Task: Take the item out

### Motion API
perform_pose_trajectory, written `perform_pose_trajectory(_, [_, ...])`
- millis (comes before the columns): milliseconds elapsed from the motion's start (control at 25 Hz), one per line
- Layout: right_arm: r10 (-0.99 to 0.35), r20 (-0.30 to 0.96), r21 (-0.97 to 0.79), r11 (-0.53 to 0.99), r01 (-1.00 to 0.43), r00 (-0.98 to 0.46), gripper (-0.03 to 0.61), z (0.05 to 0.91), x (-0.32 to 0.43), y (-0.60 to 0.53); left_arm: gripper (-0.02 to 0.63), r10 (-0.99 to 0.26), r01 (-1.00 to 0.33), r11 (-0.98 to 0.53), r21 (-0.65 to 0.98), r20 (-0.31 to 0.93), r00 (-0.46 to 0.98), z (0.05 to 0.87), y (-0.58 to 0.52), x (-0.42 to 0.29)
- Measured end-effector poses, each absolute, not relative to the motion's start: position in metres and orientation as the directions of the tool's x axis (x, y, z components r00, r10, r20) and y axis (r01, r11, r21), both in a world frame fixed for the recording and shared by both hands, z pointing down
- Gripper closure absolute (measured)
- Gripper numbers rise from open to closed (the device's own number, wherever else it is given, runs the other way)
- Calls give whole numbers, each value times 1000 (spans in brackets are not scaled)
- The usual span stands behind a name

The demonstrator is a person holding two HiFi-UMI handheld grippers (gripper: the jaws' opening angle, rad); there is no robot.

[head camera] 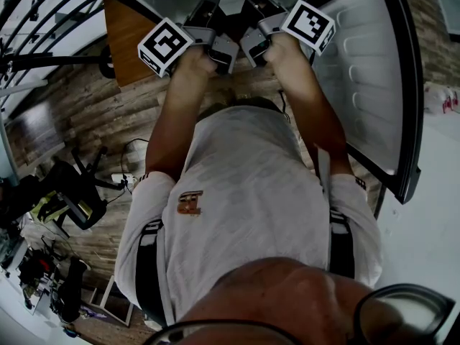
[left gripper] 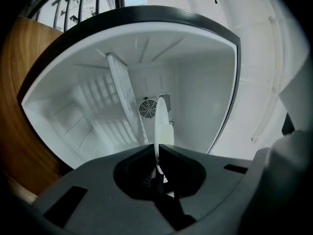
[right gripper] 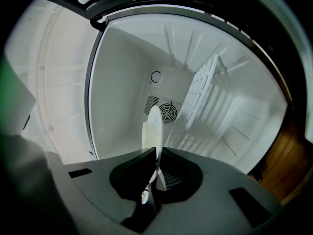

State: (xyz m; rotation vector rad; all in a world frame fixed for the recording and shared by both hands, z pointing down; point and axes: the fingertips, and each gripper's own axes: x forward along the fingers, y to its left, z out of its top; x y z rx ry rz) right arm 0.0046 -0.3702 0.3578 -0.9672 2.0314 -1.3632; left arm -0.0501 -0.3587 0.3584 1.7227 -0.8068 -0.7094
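Straight ahead, left hand-held gripper (left gripper: 160,124) and right hand-held gripper (right gripper: 155,129) point level, jaws pressed together, empty.

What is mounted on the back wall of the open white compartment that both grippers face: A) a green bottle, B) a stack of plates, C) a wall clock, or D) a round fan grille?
D: a round fan grille sits low on the back wall of the compartment, and the right gripper view shows it too.
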Motion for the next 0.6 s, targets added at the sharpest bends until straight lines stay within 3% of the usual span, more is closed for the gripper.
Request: perform_pose_trajectory(600, [-788,-26,-932,241,-270,-615,532,356,13,-369,581,-801,-179,-213,961,-67,595,357,-358,-42])
